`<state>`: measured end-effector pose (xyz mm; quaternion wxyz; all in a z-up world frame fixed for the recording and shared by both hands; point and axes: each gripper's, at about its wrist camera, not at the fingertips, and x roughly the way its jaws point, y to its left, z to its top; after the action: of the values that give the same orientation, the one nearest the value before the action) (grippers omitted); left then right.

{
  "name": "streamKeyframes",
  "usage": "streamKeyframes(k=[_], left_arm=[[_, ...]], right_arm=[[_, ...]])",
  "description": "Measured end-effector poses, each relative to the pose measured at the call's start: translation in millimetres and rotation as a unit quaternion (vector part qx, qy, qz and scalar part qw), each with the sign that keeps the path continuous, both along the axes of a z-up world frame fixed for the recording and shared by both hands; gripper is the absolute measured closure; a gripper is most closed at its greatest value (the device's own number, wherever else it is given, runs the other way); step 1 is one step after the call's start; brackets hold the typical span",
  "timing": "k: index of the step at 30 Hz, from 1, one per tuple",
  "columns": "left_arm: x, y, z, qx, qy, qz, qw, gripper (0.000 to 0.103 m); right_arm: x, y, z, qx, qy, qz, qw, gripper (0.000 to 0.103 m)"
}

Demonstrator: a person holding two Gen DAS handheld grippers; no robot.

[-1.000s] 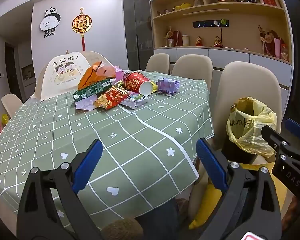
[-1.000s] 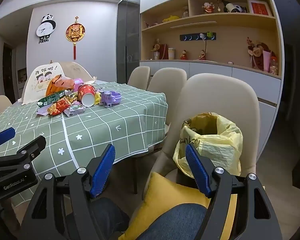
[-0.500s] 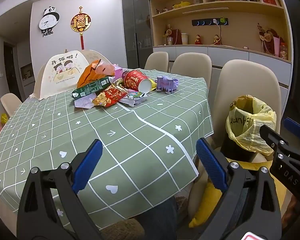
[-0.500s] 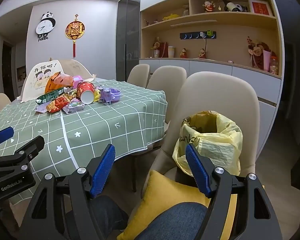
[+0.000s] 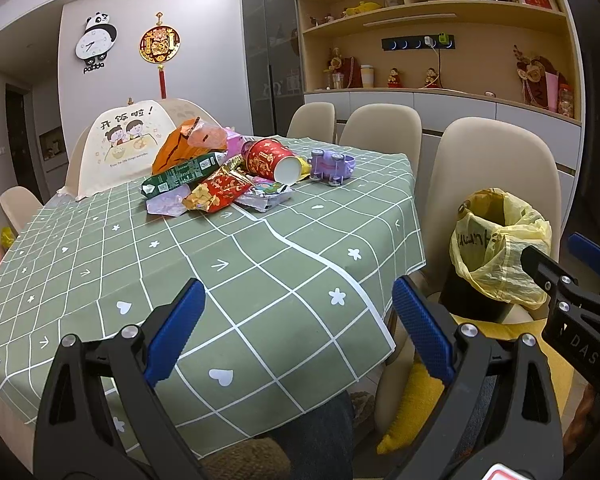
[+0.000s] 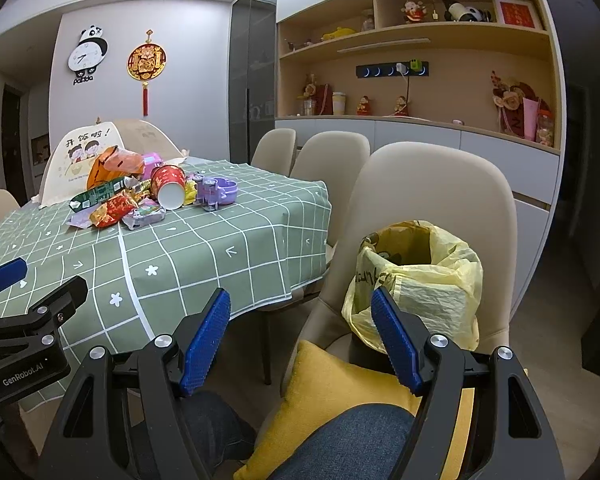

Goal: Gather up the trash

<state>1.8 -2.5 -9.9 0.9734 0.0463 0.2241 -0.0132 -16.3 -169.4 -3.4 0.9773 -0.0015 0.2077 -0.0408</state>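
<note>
- Green checked tablecloth (image 5: 260,272) covers a dining table ringed by beige chairs (image 6: 432,200); the nearest chair to the cloth's corner holds a bin.
- Behind the tablecloth, a panda clock (image 5: 96,42) and a red hanging ornament (image 5: 159,46) are on the grey wall, with wooden shelves (image 6: 412,36) of figurines off to the side.
- Left gripper (image 5: 298,336) hovers over the near edge of the tablecloth, its blue-padded jaws spread wide with nothing between them.
- Right gripper (image 6: 300,336) sits beside the tablecloth's corner, low over a yellow cushion (image 6: 332,392), jaws likewise wide apart and holding nothing.
- Trash pile (image 5: 220,176) lies at the far end of the tablecloth, well apart from both grippers: a tipped red paper cup (image 5: 272,160), a green packet (image 5: 180,176), an orange bag (image 5: 188,142) and crumpled red and silver wrappers.
- Just beside the cup on the tablecloth rests a purple toy (image 5: 332,166).
- Yellow bag (image 6: 424,280) lines the bin, mouth open, past the cloth's corner.
</note>
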Motion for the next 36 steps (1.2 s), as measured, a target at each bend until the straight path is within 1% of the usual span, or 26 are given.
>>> streamKeyframes(k=[36], left_arm=[[0.0, -2.6, -1.1, -0.001, 0.004, -0.002, 1.0, 0.013]], right_arm=[[0.6, -1.2, -1.2, 0.003, 0.002, -0.002, 1.0, 0.034]])
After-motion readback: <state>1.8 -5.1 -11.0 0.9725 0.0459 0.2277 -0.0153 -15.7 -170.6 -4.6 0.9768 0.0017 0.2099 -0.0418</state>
